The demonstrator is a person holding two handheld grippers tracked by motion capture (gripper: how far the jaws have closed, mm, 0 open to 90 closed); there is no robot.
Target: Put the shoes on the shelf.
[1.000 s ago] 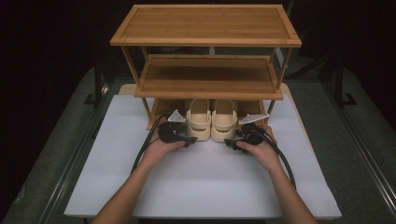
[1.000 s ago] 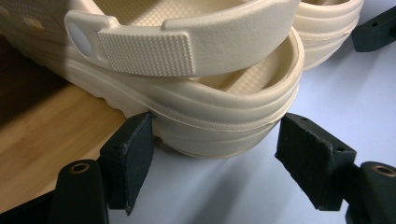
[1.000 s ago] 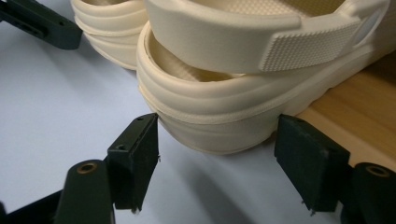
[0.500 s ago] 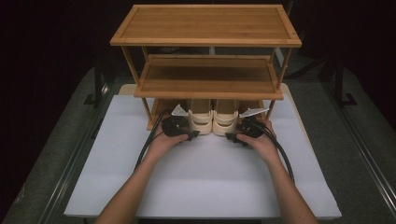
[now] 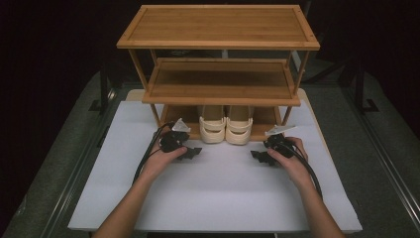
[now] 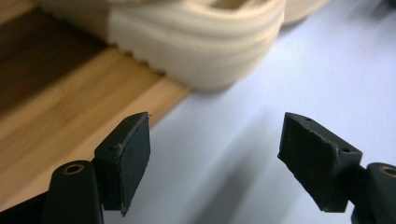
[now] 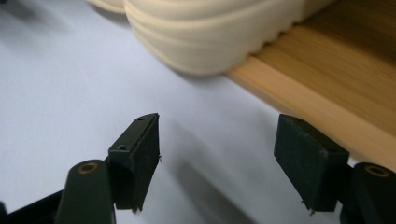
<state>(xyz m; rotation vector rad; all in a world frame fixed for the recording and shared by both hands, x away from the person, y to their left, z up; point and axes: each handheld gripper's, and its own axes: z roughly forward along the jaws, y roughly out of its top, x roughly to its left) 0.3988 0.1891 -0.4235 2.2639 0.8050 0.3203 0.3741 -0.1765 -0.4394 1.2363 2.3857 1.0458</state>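
A pair of cream shoes (image 5: 226,130) stands side by side on the bottom shelf of a wooden shoe rack (image 5: 218,94), heels toward me and jutting over the front edge. My left gripper (image 5: 192,152) rests on the white mat to the left of the shoes, open and holding nothing. On the other side lies my right gripper (image 5: 257,156), also open with nothing in it. In the left gripper view the left gripper (image 6: 217,140) faces a cream heel (image 6: 201,42). The right gripper (image 7: 217,140) has the other heel (image 7: 210,32) ahead of it.
The rack has three bamboo tiers; its top shelf (image 5: 218,25) and middle shelf (image 5: 220,82) are bare. A white mat (image 5: 213,193) covers the table in front. The bottom shelf's front edge (image 6: 70,112) lies just left of my left jaws.
The shoes slid farther in under the rack with both grippers at their heels. Both grippers have since let go, drawn back toward me and moved apart.
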